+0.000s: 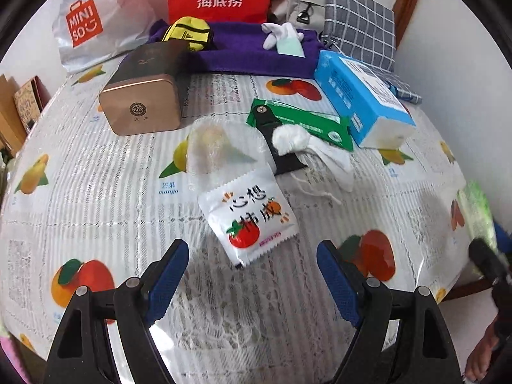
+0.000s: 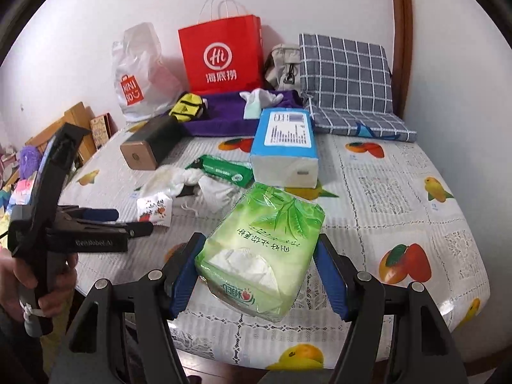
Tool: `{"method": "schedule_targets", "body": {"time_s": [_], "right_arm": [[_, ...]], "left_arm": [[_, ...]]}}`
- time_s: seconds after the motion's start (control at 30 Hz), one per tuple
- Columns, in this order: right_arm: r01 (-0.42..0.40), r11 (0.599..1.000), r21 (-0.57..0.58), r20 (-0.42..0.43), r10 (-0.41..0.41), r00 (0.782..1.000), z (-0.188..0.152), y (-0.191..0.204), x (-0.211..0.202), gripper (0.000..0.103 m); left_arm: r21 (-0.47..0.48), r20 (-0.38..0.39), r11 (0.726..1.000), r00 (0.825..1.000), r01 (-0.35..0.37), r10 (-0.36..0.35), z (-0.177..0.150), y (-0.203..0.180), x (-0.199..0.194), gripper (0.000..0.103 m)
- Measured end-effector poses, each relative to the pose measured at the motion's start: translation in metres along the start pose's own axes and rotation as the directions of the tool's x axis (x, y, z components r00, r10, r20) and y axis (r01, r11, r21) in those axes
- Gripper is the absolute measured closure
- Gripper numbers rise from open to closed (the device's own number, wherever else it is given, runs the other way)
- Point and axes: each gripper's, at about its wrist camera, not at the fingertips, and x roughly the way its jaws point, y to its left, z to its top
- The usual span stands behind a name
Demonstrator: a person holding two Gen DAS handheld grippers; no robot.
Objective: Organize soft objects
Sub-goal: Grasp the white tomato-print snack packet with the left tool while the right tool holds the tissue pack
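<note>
Green tissue pack (image 2: 259, 249) clamped in my right gripper (image 2: 256, 275) over the bench (image 2: 400, 192); left gripper (image 1: 252, 275) open before the sachet (image 1: 249, 220), so I'd lower squarely.

Bright, even light; fisheye-bent edges; tablecloth (image 1: 96, 211) glare; perhaps slight blur.

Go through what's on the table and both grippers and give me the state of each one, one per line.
Right gripper: shut on the green tissue pack, held above the table.
Left gripper: open, nothing between its fingers.
Small white sachet: lying flat, sealed.
Blue tissue box: lying on its side.
Gold tin: on its side, closed.
Red paper bag: upright.
</note>
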Motion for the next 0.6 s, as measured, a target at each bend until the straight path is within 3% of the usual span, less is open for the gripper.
{"method": "schedule_targets", "body": {"time_s": [0.17, 0.23, 0.5, 0.57, 0.6], "right_arm": [[-0.002, 1.000, 0.014, -0.028, 0.002, 1.000, -0.002, -0.005, 0.017, 0.035], [-0.009, 1.000, 0.023, -0.048, 0.010, 0.999, -0.003, -0.008, 0.026, 0.035], [-0.034, 0.999, 0.033, -0.103, 0.037, 0.994, -0.011, -0.014, 0.050, 0.035], [-0.040, 0.998, 0.041, -0.114, 0.045, 0.992, -0.013, -0.016, 0.056, 0.035], [-0.042, 0.998, 0.046, -0.120, 0.047, 0.992, -0.014, -0.017, 0.059, 0.035]], "left_arm": [[-0.004, 0.021, 1.000, 1.000, 0.016, -0.016, 0.009, -0.001, 0.015, 0.022], [-0.022, -0.016, 1.000, 1.000, -0.003, 0.003, 0.013, -0.001, 0.026, 0.022], [0.073, 0.030, 0.989, 0.992, -0.128, 0.126, 0.016, -0.024, 0.039, 0.020], [0.072, 0.051, 0.990, 0.992, -0.120, 0.117, 0.015, -0.025, 0.035, 0.041], [0.068, 0.056, 0.990, 0.992, -0.120, 0.116, 0.015, -0.024, 0.033, 0.045]]}}
